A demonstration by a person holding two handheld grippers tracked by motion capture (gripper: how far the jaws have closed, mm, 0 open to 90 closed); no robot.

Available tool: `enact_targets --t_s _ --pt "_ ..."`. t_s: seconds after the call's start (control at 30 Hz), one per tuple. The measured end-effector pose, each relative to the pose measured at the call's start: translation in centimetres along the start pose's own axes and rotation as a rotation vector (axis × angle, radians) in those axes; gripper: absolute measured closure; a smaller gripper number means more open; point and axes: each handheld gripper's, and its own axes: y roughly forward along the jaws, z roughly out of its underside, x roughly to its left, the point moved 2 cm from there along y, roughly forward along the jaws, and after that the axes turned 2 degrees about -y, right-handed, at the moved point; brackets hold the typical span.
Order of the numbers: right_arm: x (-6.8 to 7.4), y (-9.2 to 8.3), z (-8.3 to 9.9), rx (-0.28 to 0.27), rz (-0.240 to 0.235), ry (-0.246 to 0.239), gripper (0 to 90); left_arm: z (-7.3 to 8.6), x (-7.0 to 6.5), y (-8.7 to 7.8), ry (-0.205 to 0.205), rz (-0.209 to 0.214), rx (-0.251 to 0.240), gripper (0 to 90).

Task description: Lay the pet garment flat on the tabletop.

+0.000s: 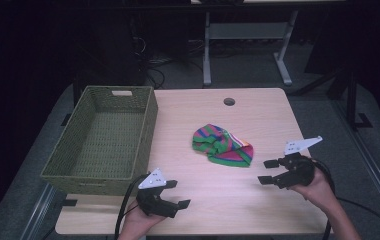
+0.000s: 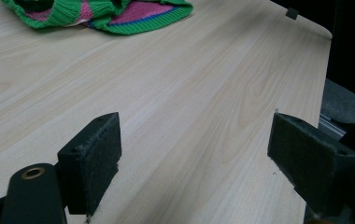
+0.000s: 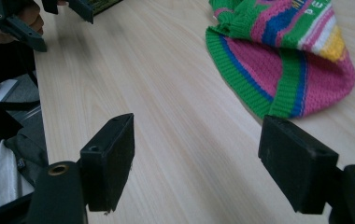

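Wooden table (image 1: 213, 200), seen whole from the high view: a pale rectangular top with rounded corners and a round cable hole (image 1: 229, 102) near its far edge. All positions below are given relative to the knitted cloth (image 1: 223, 145), a crumpled striped piece in green, pink, blue and yellow lying near the middle of the table.

Woven basket (image 1: 73, 155): olive green, rectangular, with a handle slot in its far wall; it stands well to the left of the cloth, at the table's left edge, and holds nothing visible.

Left gripper (image 1: 174, 194): near and to the left of the cloth, well apart from it, held by a hand (image 1: 135, 224) at the table's near edge. Its jaws stand wide apart with nothing between them. The left gripper view adds the felt-like pads (image 2: 102, 158) and bare wood grain between them, with the cloth's green hem (image 2: 96, 14) at the top of that picture.

Right gripper (image 1: 268, 171): just to the right of the cloth and slightly nearer the person, not touching it, held by the other hand (image 1: 318, 187); its jaws also stand spread and empty. The right gripper view alone resolves the cloth's ribbed knit (image 3: 287, 60) and some white lettering on it, too partial to read, and shows the left gripper (image 3: 49, 21) farther off.

Room: dark, with grey carpet (image 1: 258, 70), a white table frame (image 1: 248, 40) and cables (image 1: 153, 70) beyond the cloth.
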Motion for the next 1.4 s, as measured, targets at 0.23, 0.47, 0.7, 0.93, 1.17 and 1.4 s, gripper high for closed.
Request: enact_targets --t_s 0.23,0.47,0.7,0.93,1.17,1.4 --pt "-0.4 1.0 -2.9 0.034 -0.019 -0.027 26.8 -0.1 0.1 0.1 0.016 0.006 0.008 17.2" --pt "-0.9 1.9 -4.7 0.042 -0.033 -0.04 27.0 0.0 0.1 0.1 0.01 0.008 0.005 17.2" --pt "-1.5 2.8 -6.8 0.07 -0.043 -0.05 27.0 -0.1 0.2 0.0 0.012 0.01 0.002 17.2" --pt "-2.2 3.2 -7.8 0.081 -0.047 -0.038 27.2 -0.1 0.1 0.0 0.014 0.013 0.002 17.2" --pt "-2.8 3.9 -8.7 0.103 -0.059 -0.037 28.1 -0.2 0.2 0.0 0.015 0.015 0.004 17.2" --pt "-3.2 4.5 -10.0 0.11 -0.058 -0.04 28.1 -0.2 0.2 0.0 0.018 0.017 0.003 17.2"
